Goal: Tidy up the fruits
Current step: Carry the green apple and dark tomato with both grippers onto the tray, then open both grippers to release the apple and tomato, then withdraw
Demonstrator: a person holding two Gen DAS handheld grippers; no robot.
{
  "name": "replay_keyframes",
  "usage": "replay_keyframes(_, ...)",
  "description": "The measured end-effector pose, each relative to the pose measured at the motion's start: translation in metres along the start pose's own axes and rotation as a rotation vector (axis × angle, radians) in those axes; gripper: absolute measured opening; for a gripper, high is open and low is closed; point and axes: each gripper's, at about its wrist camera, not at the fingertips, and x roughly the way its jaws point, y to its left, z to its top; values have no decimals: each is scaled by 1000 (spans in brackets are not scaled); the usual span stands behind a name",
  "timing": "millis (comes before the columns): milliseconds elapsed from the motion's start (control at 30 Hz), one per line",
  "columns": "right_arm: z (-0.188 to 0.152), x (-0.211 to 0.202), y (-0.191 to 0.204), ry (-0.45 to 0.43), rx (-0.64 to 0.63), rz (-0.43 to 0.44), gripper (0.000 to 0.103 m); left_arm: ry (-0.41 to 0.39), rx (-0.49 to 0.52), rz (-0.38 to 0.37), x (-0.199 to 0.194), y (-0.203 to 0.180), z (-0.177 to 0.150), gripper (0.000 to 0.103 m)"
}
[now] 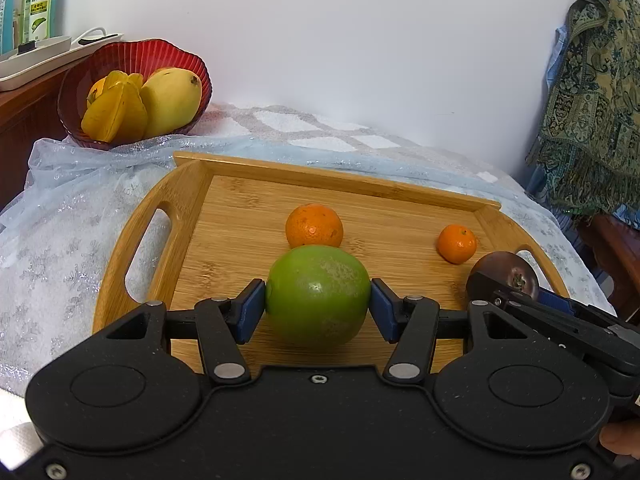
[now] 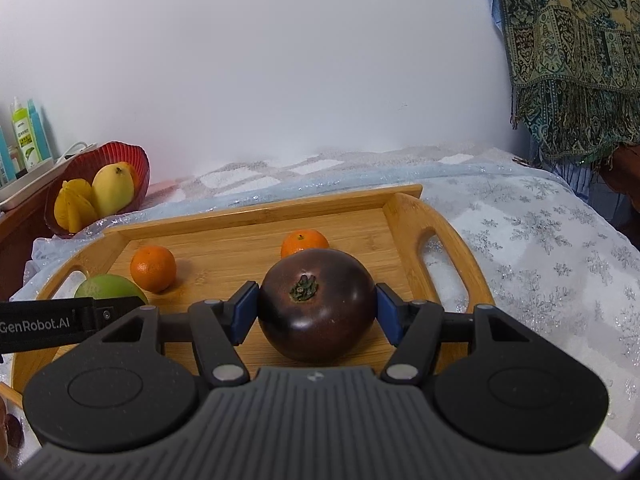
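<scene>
A bamboo tray (image 1: 248, 188) (image 2: 248, 220) lies on the covered table. My left gripper (image 1: 318, 306) is shut on a green round fruit (image 1: 318, 294), its blue pads pressing both sides, low over the tray floor. My right gripper (image 2: 316, 308) is shut on a dark purple-brown fruit (image 2: 320, 312) with a dry green calyx on top; this fruit shows at the right edge of the left wrist view (image 1: 506, 272). Two oranges rest on the tray: a larger one (image 1: 314, 226) (image 2: 153, 268) and a smaller one (image 1: 457, 243) (image 2: 304, 242).
A red ribbed bowl (image 1: 184, 60) (image 2: 132, 160) holding a mango, a starfruit and an orange stands at the back left. Bottles on a white tray (image 1: 36, 60) sit on a wooden shelf beyond it. A patterned fringed cloth (image 1: 588, 100) hangs at the right.
</scene>
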Motion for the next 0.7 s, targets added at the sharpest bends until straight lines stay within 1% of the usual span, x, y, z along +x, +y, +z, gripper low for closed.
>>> replay_keyframes(433,0,-1,-3,2,23,9,66,0,-9,-10,-3,0,0,55)
replay_keyframes(500,0,-2,-4,-4,30,11,70,-5,1,-18,-4,-1,-1,60)
replay_keyframes(533,0,-3,-4,-12,32,10,70,-8,9,-20,-5,-2,-1,61)
replay_keyframes(600,0,-4,-4,-19,30,7,74,-13,25,-15,-6,-5,-2,65)
replay_keyframes(700,-1,-4,-6,-11,38,4,77,-8,33,-5,-6,-7,-3,69)
